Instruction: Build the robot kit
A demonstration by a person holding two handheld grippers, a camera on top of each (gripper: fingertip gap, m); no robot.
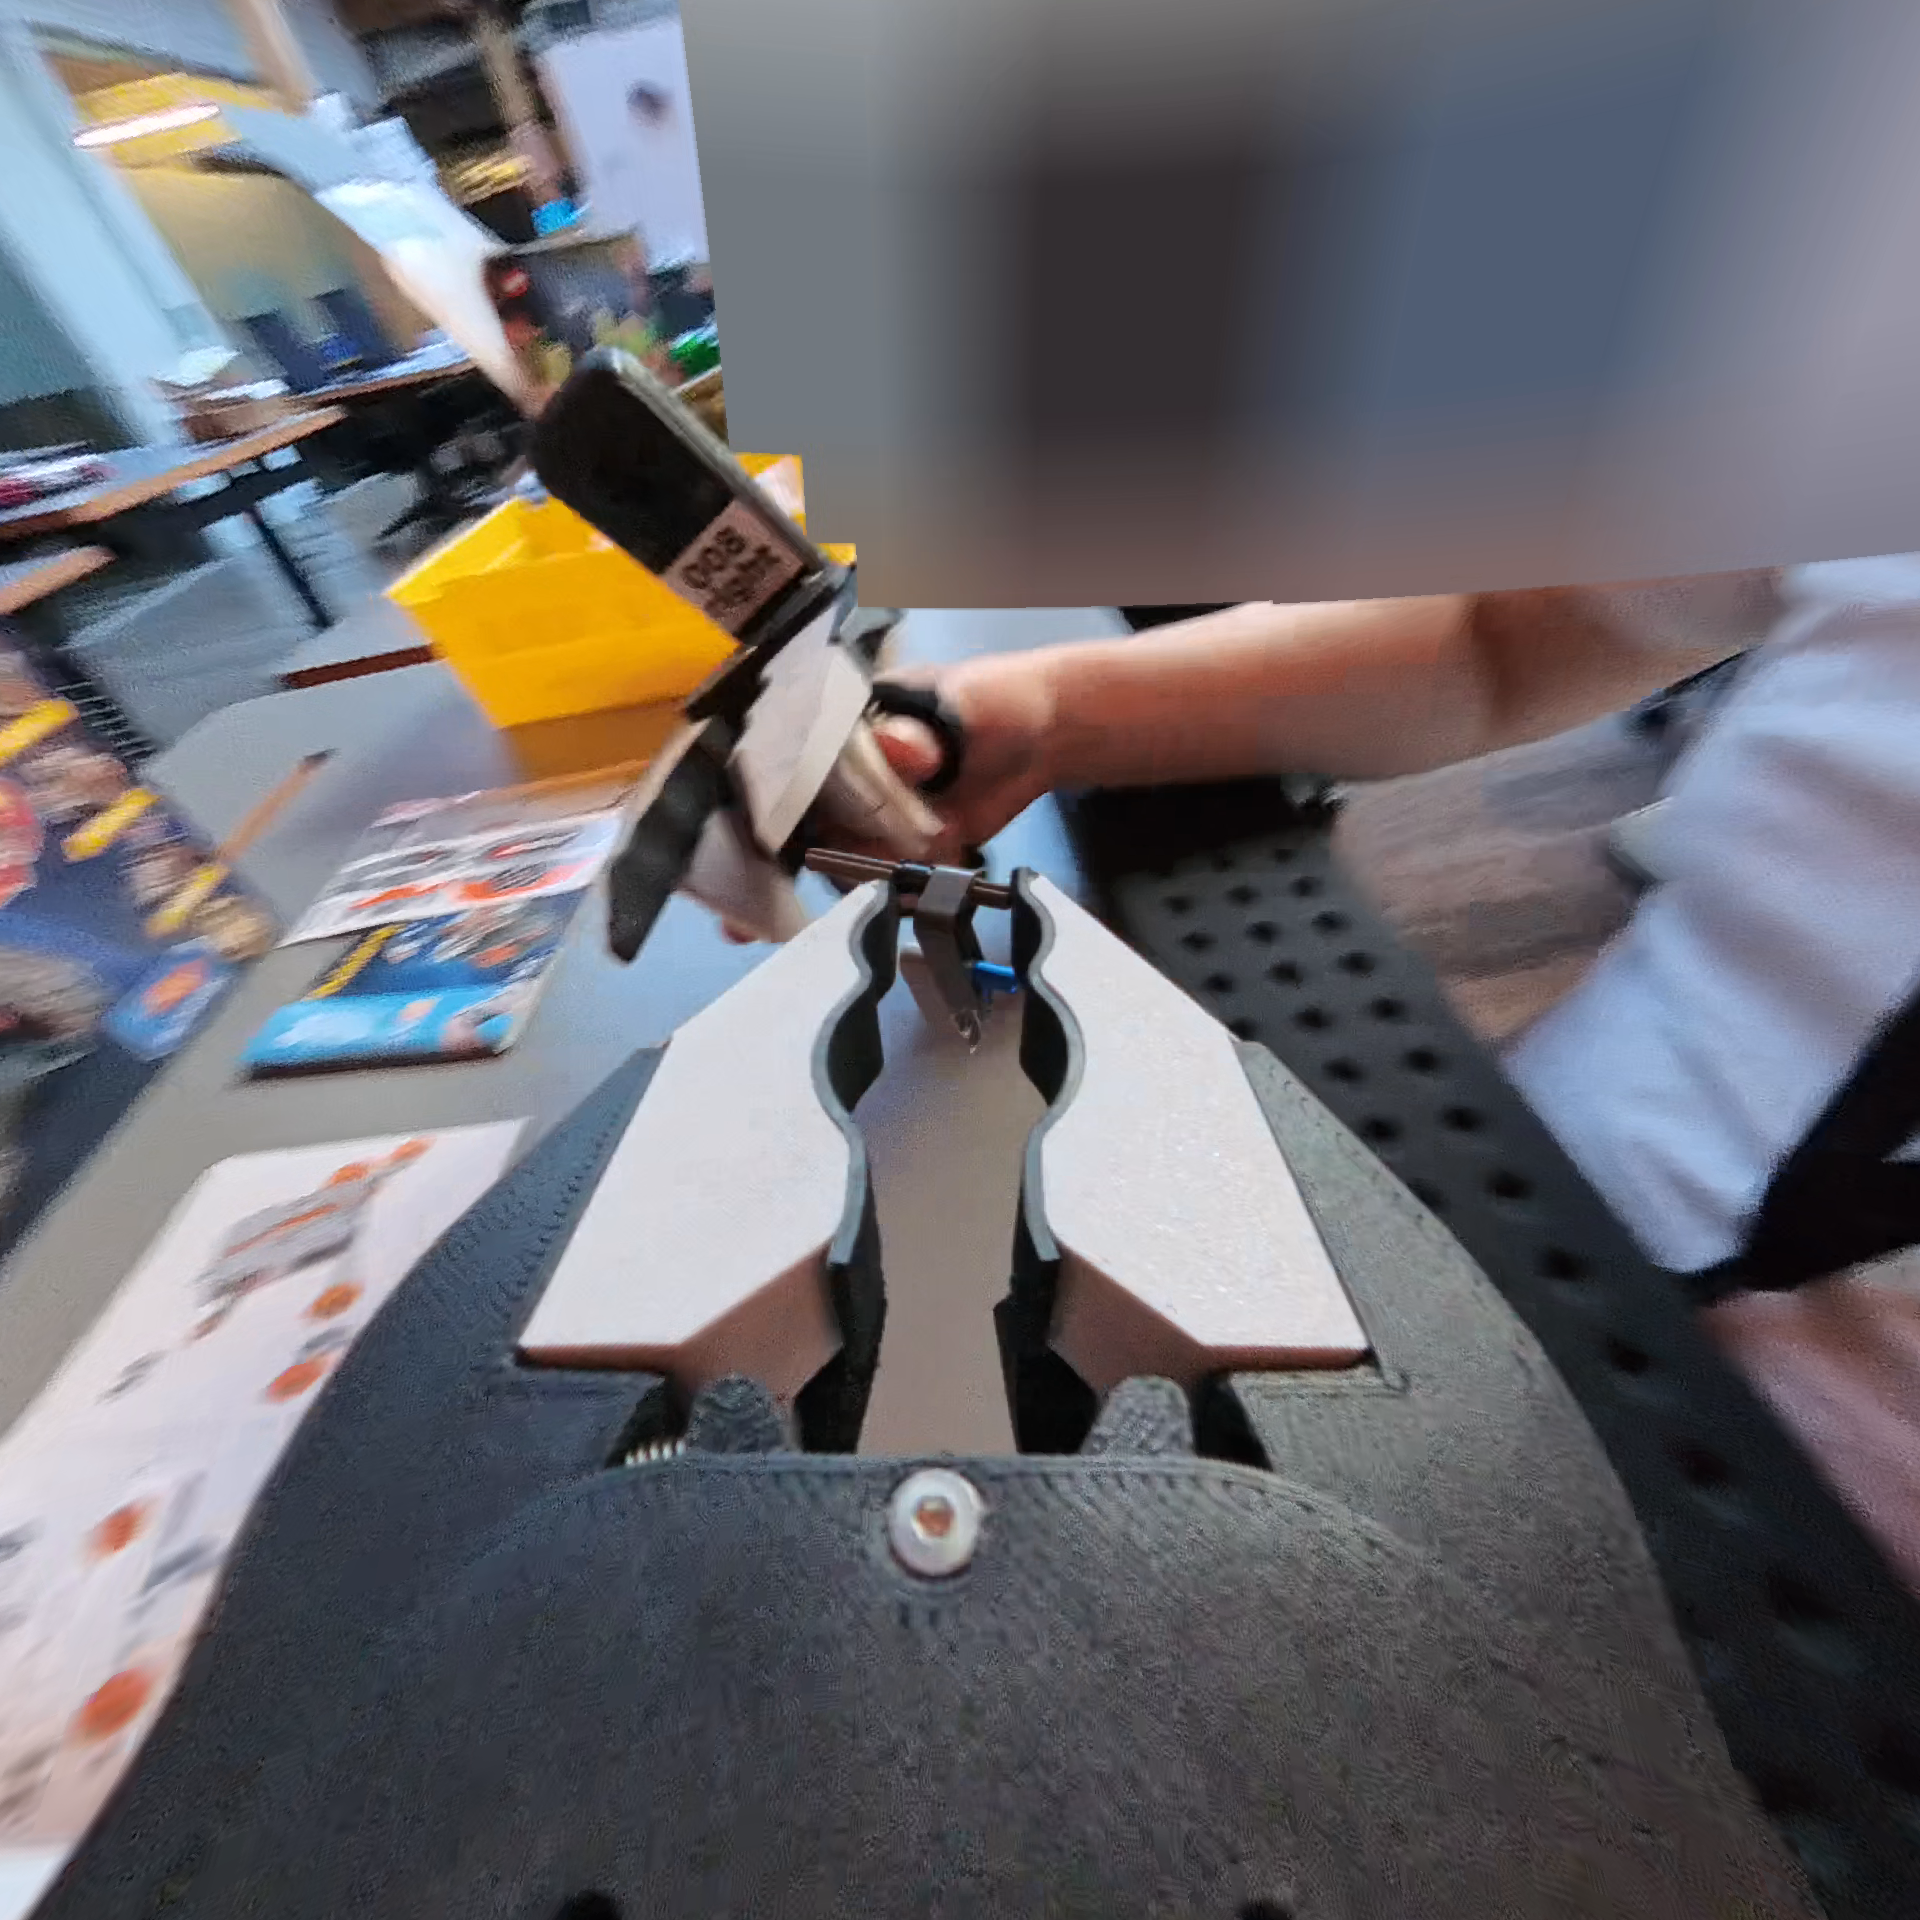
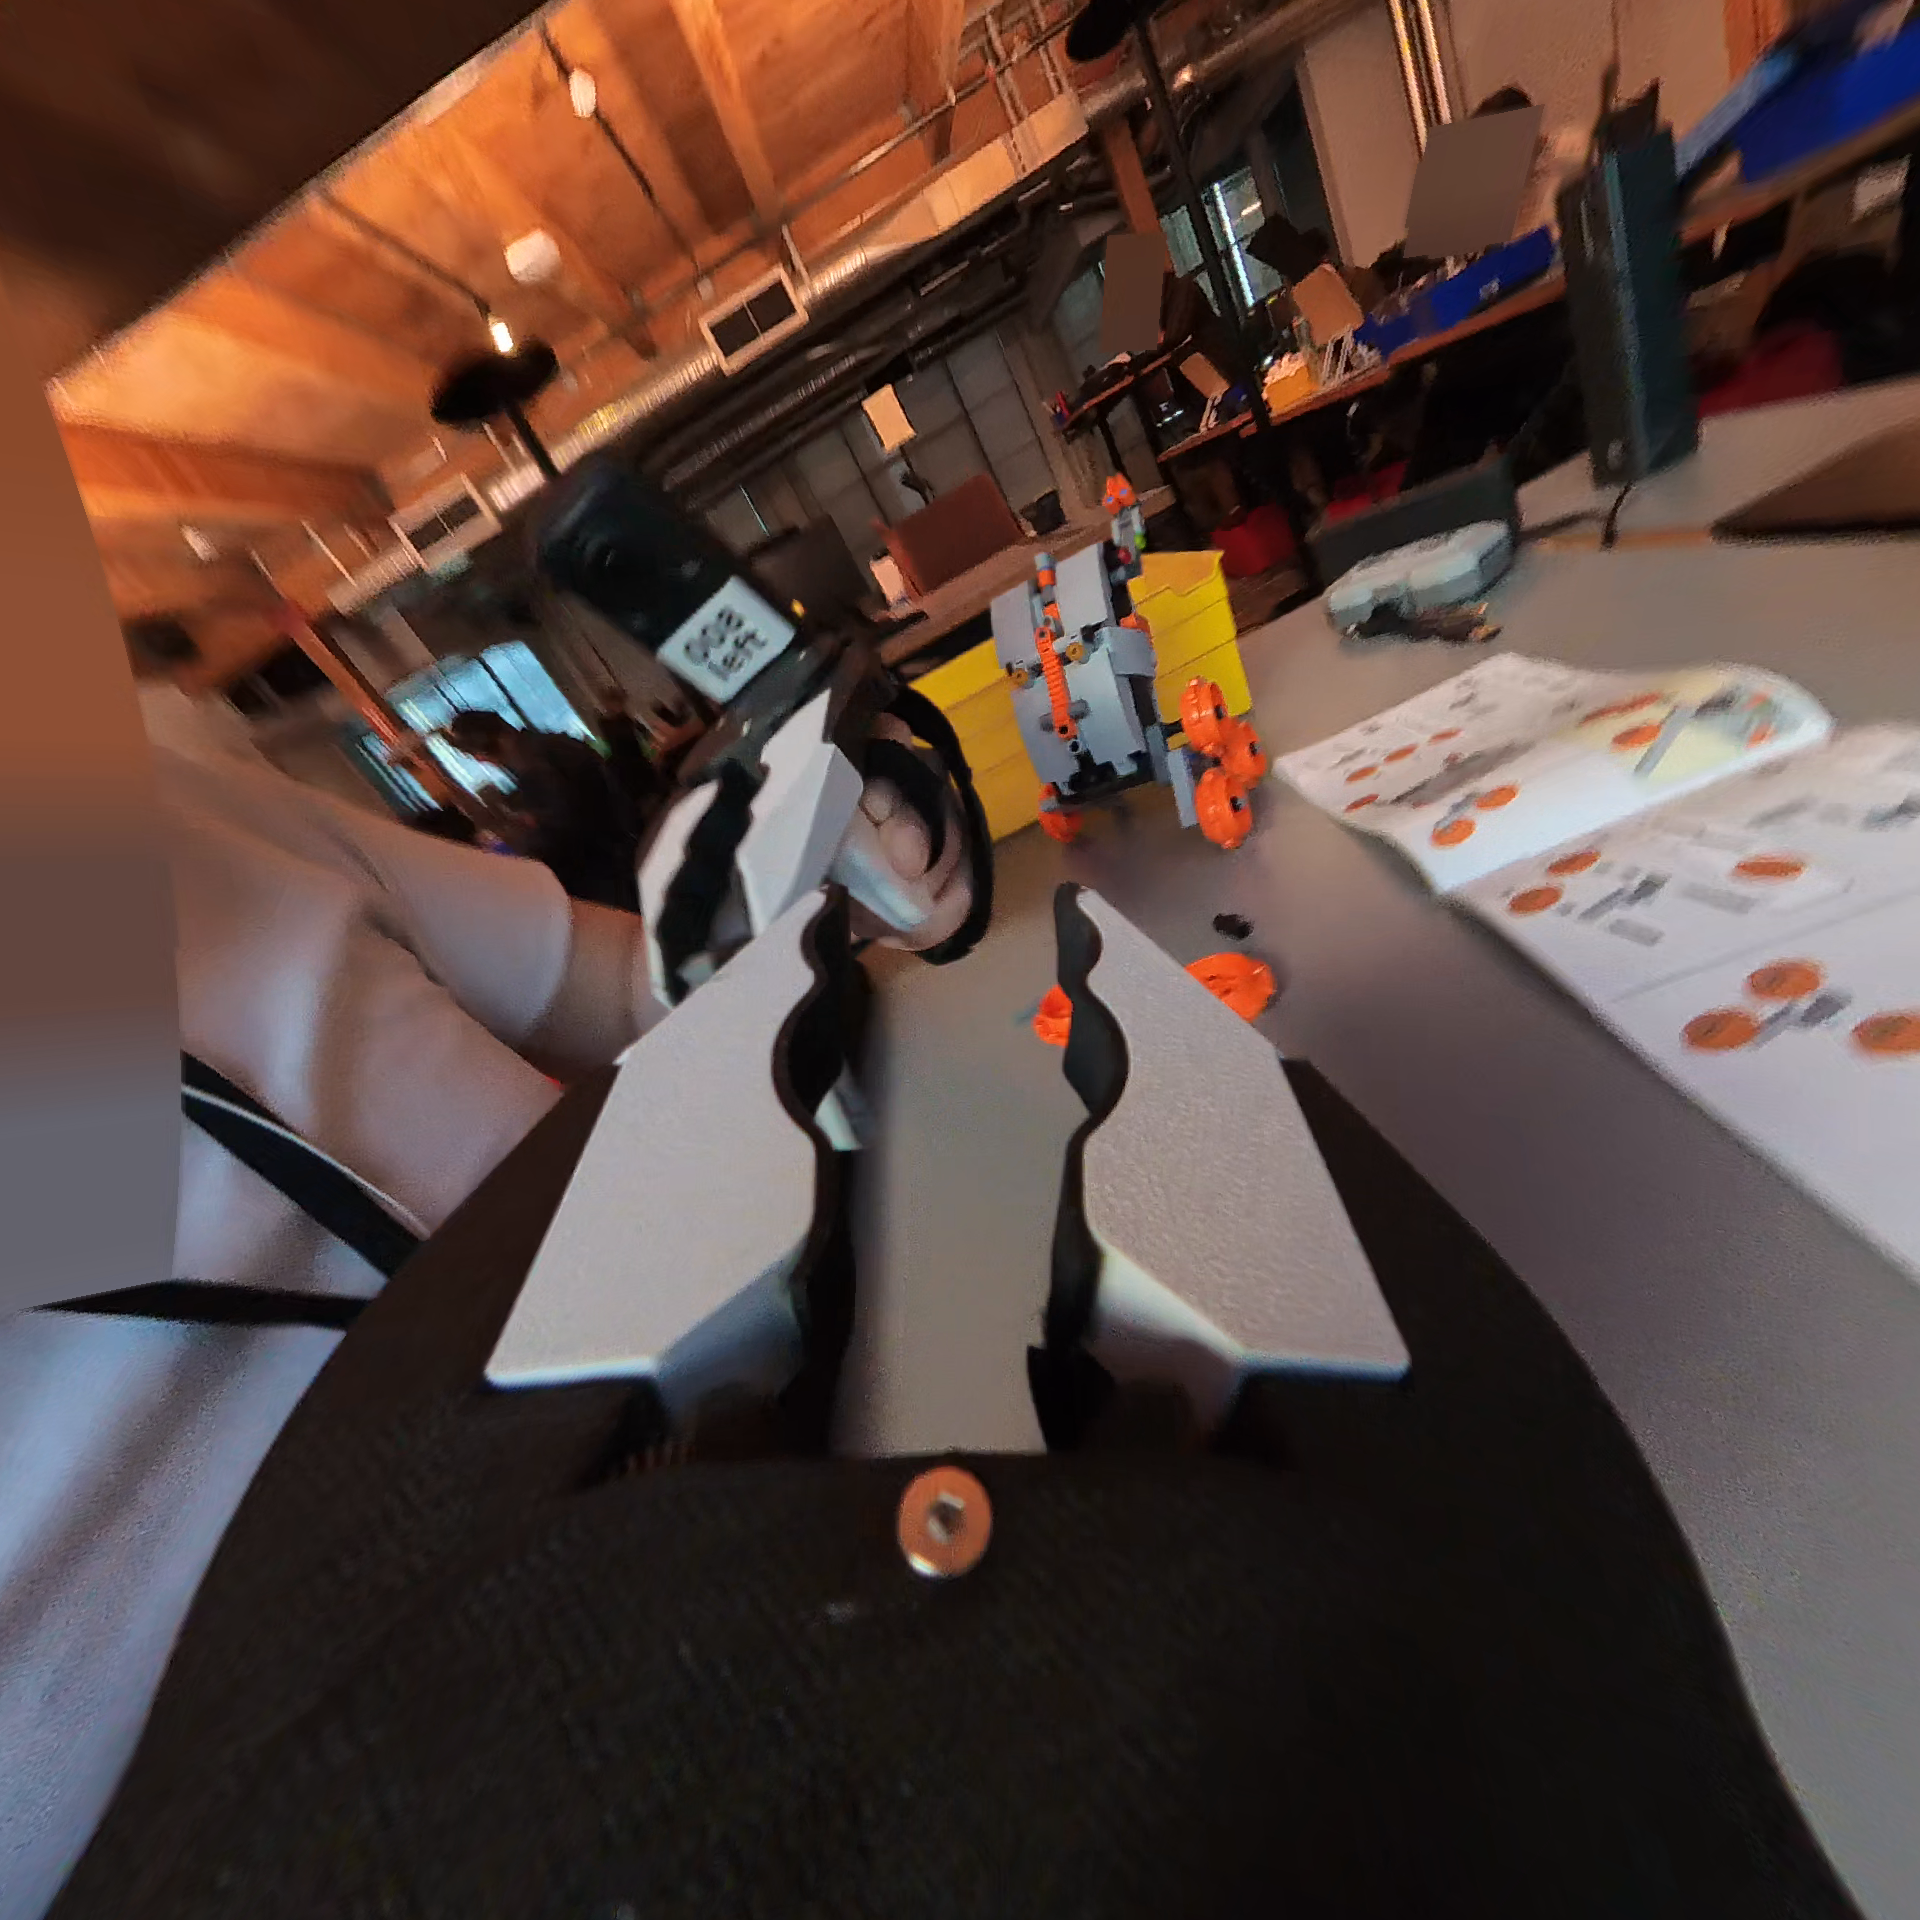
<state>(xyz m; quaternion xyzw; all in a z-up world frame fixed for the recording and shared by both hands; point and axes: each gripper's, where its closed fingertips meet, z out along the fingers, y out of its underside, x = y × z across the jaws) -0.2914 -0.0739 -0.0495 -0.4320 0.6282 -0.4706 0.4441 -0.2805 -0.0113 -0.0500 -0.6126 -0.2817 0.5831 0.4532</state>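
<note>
While the left gripper (image 1: 954,894) pinches a small grey bracket on a dark axle (image 1: 940,906) at its very tips, lifted off the grey surface (image 1: 395,727) so the piece hangs free with a blue pin at its side, the right gripper (image 2: 951,914) hovers with fingers parted and empty. Just past it lie two orange ribbed discs (image 2: 1231,982). Farther back stands a blocky grey-and-orange brick model (image 2: 1101,696) before a glossy yellow bin (image 2: 1195,613). An open instruction booklet (image 2: 1621,862) lies flat alongside.
</note>
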